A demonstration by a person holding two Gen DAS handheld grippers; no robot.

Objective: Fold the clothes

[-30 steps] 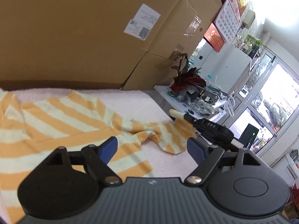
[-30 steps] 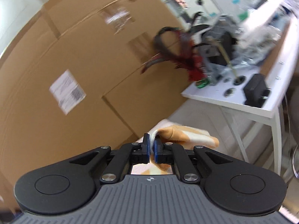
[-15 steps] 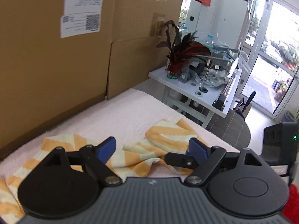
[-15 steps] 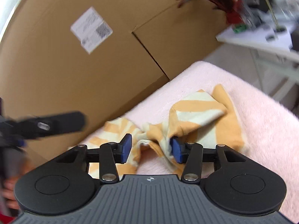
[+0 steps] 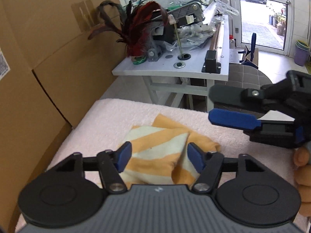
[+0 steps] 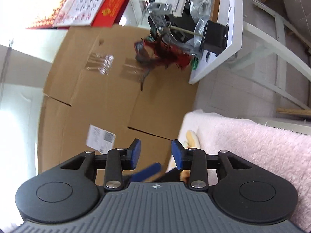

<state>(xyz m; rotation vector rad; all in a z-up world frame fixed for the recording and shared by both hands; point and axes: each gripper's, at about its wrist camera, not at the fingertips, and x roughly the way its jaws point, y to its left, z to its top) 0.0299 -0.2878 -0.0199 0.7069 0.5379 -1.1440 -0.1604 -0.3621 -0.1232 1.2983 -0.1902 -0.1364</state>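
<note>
Here the left gripper (image 5: 158,159) points down over the orange-and-cream striped garment (image 5: 161,147), its blue pads closing with a bunched fold of the cloth between them, though the pads do not yet press on it. The garment lies crumpled on a pale pink fleecy cover (image 5: 120,114) spread over the work surface; the part in view tapers away from the camera toward the far edge of the cover, and the rest is hidden under the gripper body. Just to the right, the right gripper (image 5: 213,104) is rolled onto its side above the cover, its jaws apart and closing on nothing, and a person's fingers (image 5: 303,167) show beneath its body.

From the right wrist, only a small edge of the garment shows at the rim of the cover (image 6: 252,143), beside the right gripper's (image 6: 156,152) blue pad.

Large cardboard boxes (image 5: 48,62) stand along the left side of the cover; one bears a white shipping label (image 6: 100,138) with codes too blurred to read. Beyond the cover's far edge stands a white table (image 5: 171,69) crowded with a red-feathered ornament (image 5: 140,36), metal parts and plastic bags. A red-and-white wall calendar (image 6: 77,2) hangs above the boxes, its print illegible. A glass door (image 5: 260,9) at the back looks onto a bright street.
</note>
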